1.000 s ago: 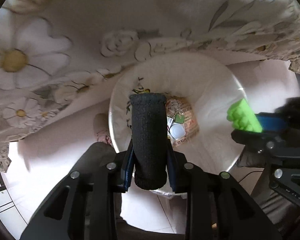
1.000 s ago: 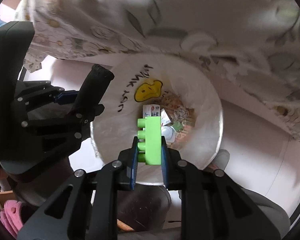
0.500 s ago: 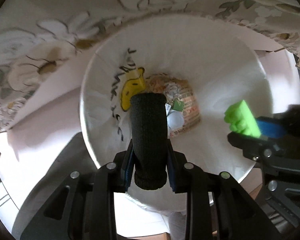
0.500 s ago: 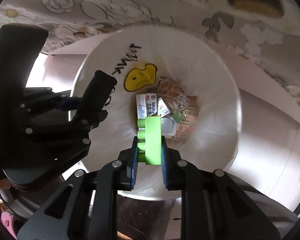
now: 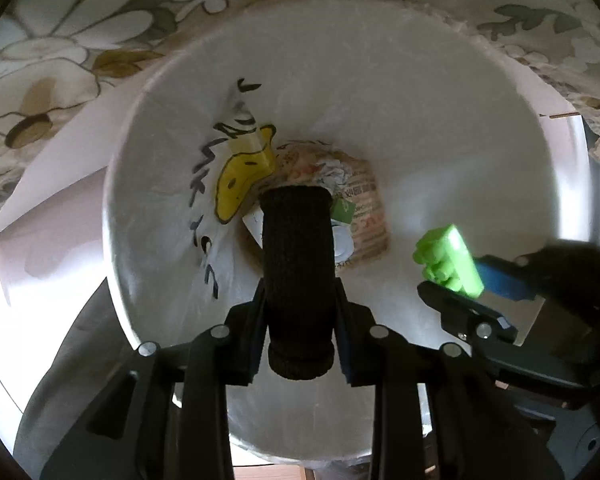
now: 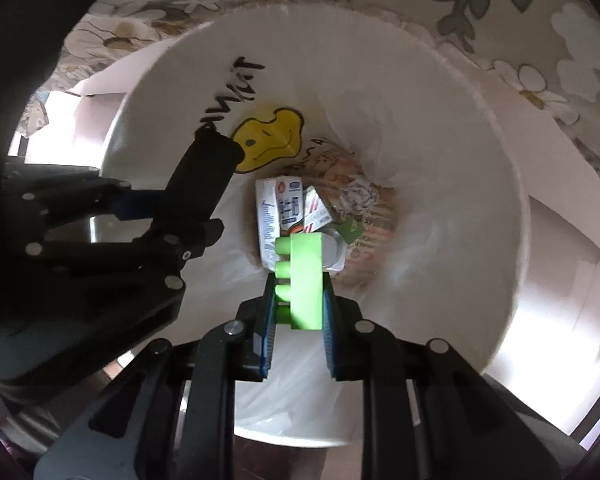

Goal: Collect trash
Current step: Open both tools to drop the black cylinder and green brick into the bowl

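Observation:
My left gripper (image 5: 300, 308) is shut on a black fabric-covered cylinder (image 5: 298, 264) and holds it over the mouth of a white-lined trash bin (image 5: 440, 120). My right gripper (image 6: 298, 300) is shut on a bright green toy brick (image 6: 306, 276) over the same bin (image 6: 440, 140). The brick also shows in the left wrist view (image 5: 448, 266), and the cylinder in the right wrist view (image 6: 204, 184). At the bin's bottom lie small cartons (image 6: 284, 204), a crumpled paper (image 6: 358, 196) and a round lid (image 5: 342, 246).
The bin liner carries a yellow smiley face (image 6: 270, 142) and black lettering. A floral cloth (image 5: 60, 40) hangs behind and around the bin. Pale floor (image 6: 560, 272) lies to the bin's right.
Both grippers have moved closer over the bin, which now fills both views. Both still hold their objects.

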